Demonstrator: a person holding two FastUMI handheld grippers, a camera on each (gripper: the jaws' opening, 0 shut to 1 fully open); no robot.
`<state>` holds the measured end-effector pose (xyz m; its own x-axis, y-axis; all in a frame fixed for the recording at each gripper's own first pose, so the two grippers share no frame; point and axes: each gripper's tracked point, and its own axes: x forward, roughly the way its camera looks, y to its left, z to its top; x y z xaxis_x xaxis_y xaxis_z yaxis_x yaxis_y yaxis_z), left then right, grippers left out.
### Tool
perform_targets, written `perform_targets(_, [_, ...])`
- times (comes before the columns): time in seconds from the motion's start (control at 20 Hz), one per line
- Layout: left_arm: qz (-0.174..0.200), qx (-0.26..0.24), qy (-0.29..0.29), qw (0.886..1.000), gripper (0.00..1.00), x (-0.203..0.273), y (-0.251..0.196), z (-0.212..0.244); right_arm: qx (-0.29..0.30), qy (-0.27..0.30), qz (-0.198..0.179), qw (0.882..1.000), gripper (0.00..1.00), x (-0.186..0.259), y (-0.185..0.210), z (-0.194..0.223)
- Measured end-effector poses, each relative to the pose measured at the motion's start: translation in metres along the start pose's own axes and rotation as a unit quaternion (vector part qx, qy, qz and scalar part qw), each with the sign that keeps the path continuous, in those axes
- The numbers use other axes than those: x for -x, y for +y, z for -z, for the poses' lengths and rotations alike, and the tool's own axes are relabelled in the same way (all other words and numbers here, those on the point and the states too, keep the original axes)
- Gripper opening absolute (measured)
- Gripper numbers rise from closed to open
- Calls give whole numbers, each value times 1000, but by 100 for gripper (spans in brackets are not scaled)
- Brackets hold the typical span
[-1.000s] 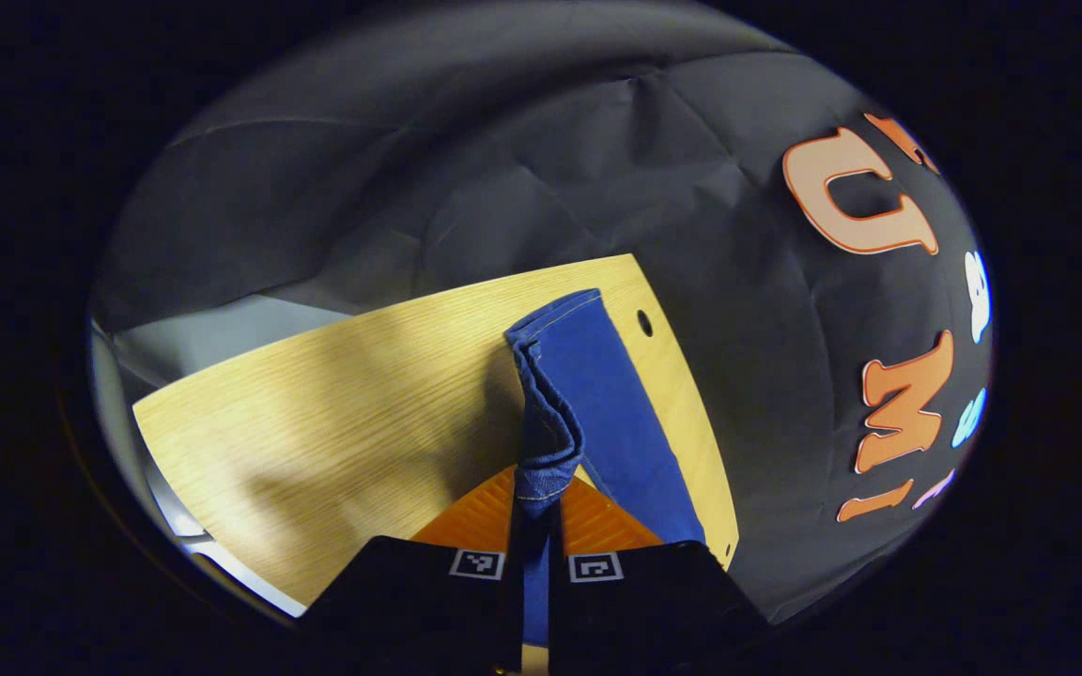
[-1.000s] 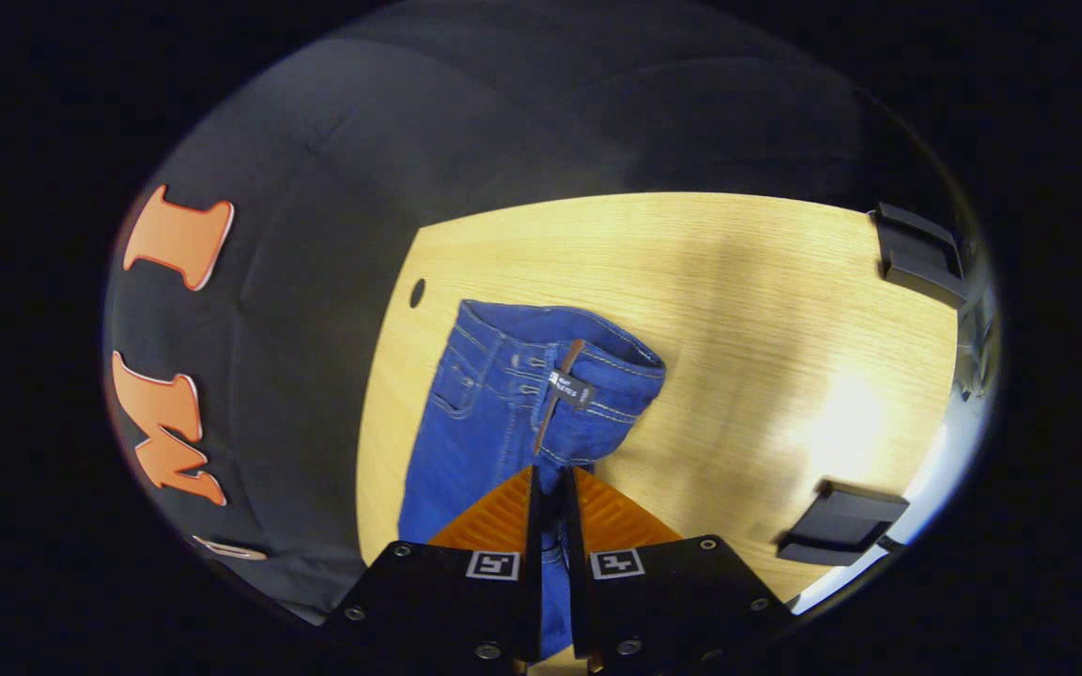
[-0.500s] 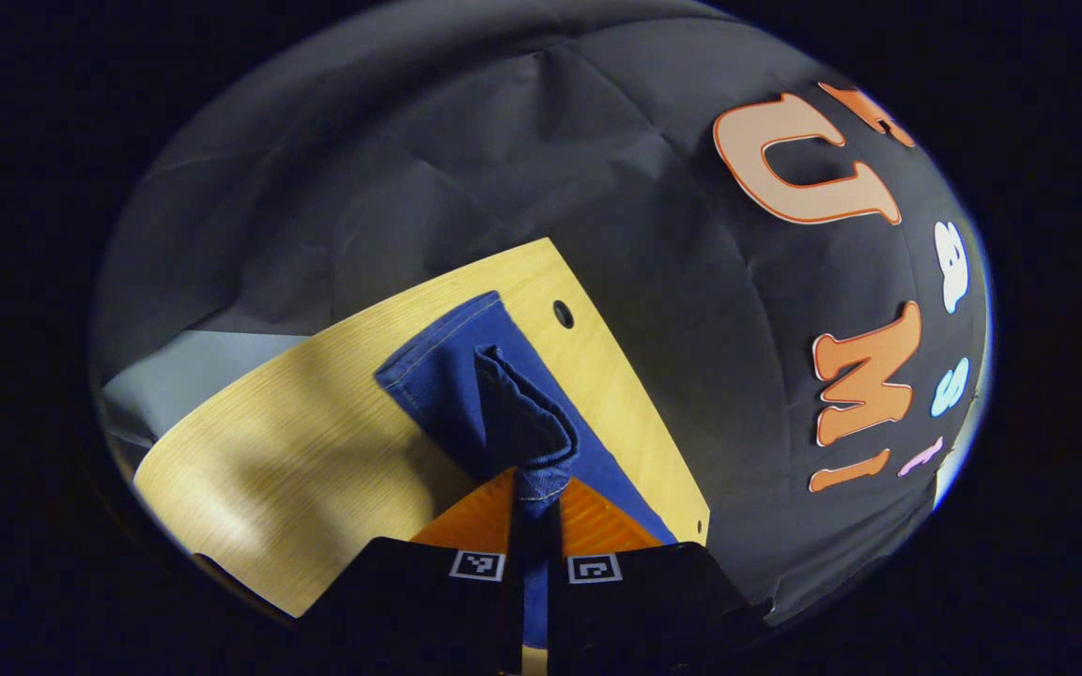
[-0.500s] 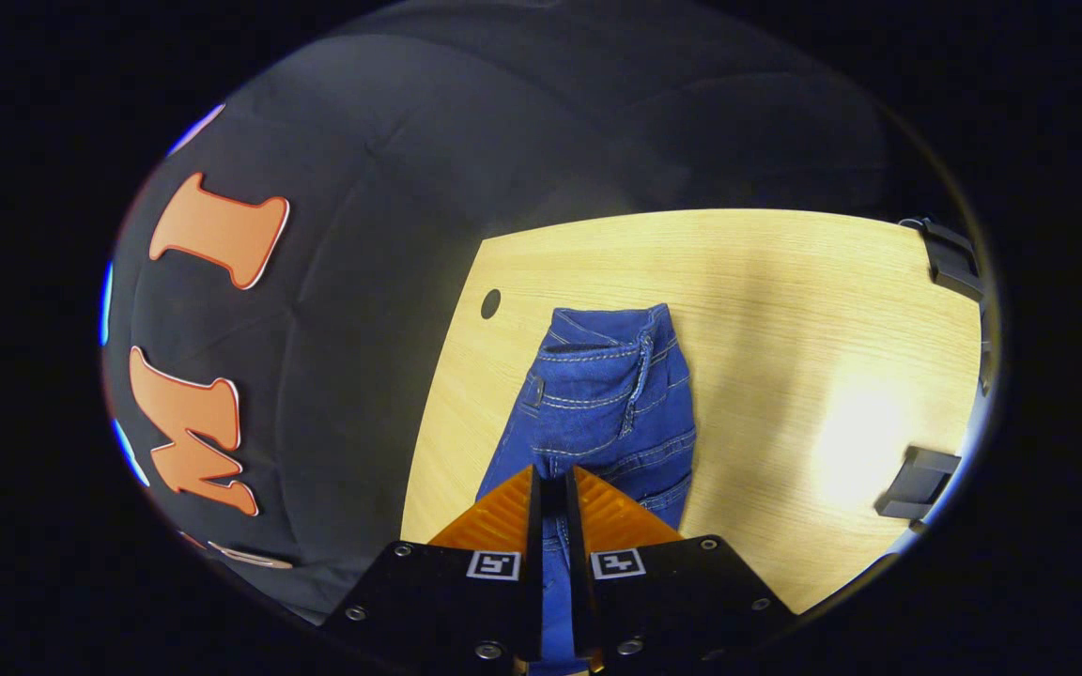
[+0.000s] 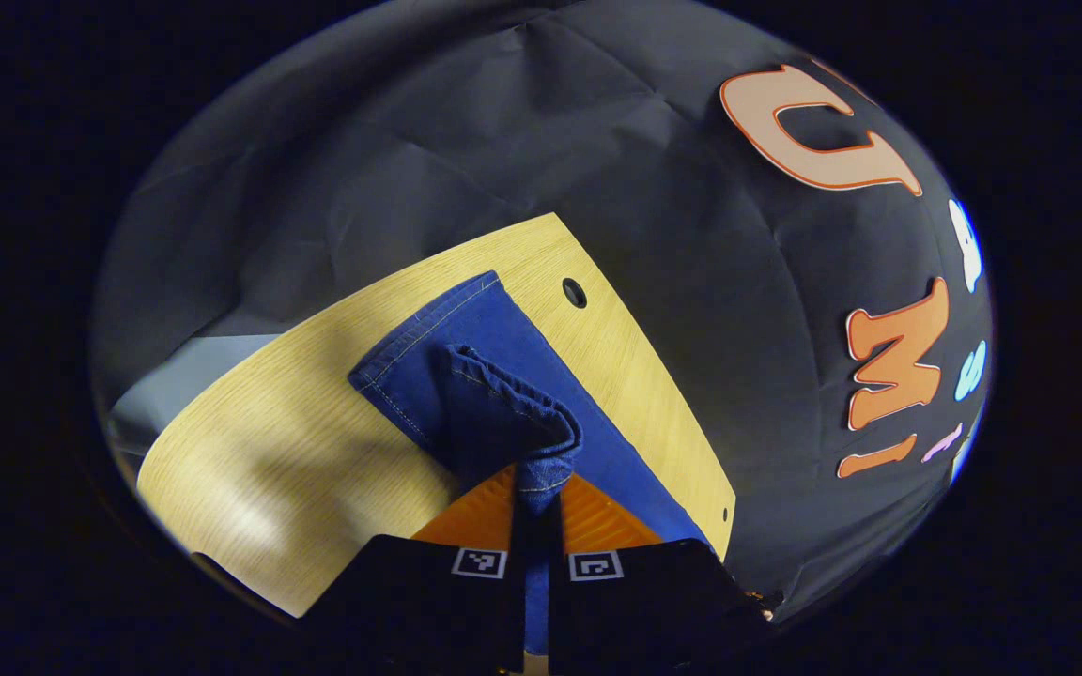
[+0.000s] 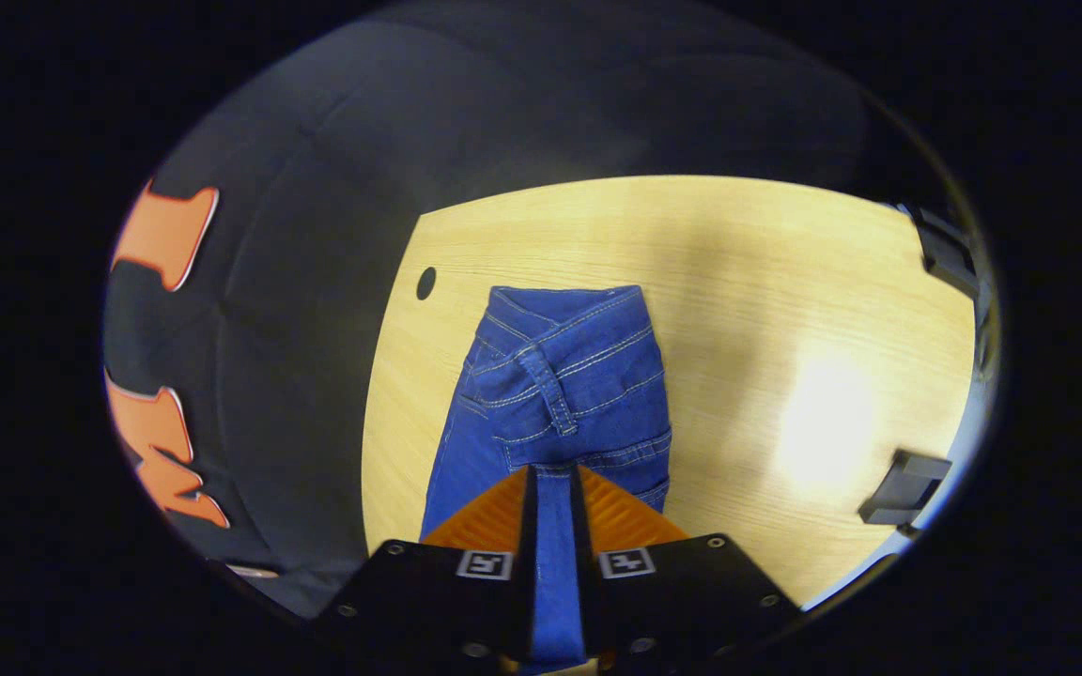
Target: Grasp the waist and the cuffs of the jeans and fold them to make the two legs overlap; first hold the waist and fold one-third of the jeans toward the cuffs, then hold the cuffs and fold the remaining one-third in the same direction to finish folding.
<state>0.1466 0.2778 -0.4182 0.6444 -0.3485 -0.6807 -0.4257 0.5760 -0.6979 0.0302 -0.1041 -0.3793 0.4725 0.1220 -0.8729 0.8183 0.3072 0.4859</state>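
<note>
Denim is pinched in both tools at once. On the left side, the left tool (image 5: 535, 512) has its two fingers closed tight on a bunched cuff (image 5: 541, 451) of the jeans (image 5: 466, 376), the fabric rising in a rumpled ridge just ahead of the fingertips. Beyond that ridge the other leg lies flat on the pale wooden tabletop (image 5: 316, 413), its hem running across near the far edge, just beside a small round hole (image 5: 574, 292) in the wood. The booth's dark cloth wall stands close behind the tabletop.

On the right side, the right tool (image 6: 552, 498) is likewise clamped, a strip of blue cloth caught between its fingers at the waist (image 6: 564, 352) end. The waistband with its pale stitching and a belt loop (image 6: 550, 390) lies folded over on the tabletop ahead of it, near the same kind of hole at the edge. Two dark brackets (image 6: 903, 488) sit along the tabletop's right rim, well apart from the jeans.
</note>
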Motion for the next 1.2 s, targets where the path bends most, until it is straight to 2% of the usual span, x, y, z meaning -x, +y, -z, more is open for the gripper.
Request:
perform_targets(0.05, [-9,-2,0,1000,10,5,3,0,6,-6,5,1000,30,-8,4,-9])
perform_targets(0.1, [-18,-2,-1,1000,10,4,8,0,16,-4,10,1000,58,-12,8,-10])
perform_targets(0.2, [-28,4,-4,1000,10,5,10,0,43,7,29,999,87,-23,12,-10])
perform_targets(0.25, [-33,5,-6,999,10,3,13,0,58,7,49,997,85,-31,11,-12])
perform_targets(0.3, [-39,6,-8,999,10,5,16,1,71,6,67,995,94,-38,11,-14])
perform_targets(0.4, [-52,11,-12,999,10,5,23,1,103,22,108,989,96,-56,5,-7])
perform_targets(0.5, [-63,17,-16,998,10,6,29,2,147,20,161,976,94,-62,-3,-11])
perform_targets(0.55, [-67,18,-17,997,10,7,31,3,181,27,187,965,96,-66,-10,-9])
perform_targets(0.6, [-71,20,-17,997,10,8,34,4,216,26,226,950,87,-64,-20,-10])
perform_targets(0.7, [-75,23,-20,997,10,9,36,3,289,4,274,917,72,-61,-22,-10])
perform_targets(0.75, [-73,24,-21,997,10,8,35,3,320,-2,284,904,75,-58,-25,-13])
perform_targets(0.8, [-71,24,-21,997,10,9,34,4,315,-8,280,907,61,-48,-24,-18])
perform_targets(0.95, [-55,18,-17,998,10,10,28,4,155,20,181,971,24,-48,-19,-13])
perform_targets(1.0, [-48,13,-16,999,10,10,23,4,98,30,137,985,24,-46,-12,-14])
perform_targets(1.05, [-41,9,-17,999,10,9,18,3,54,23,89,994,24,-44,-2,-20])
perform_targets(1.1, [-33,6,-17,999,10,9,13,2,39,13,50,998,24,-38,7,-27])
perform_targets(1.2, [-27,-2,-15,1000,10,4,5,1,37,6,23,999,23,-23,2,-29])
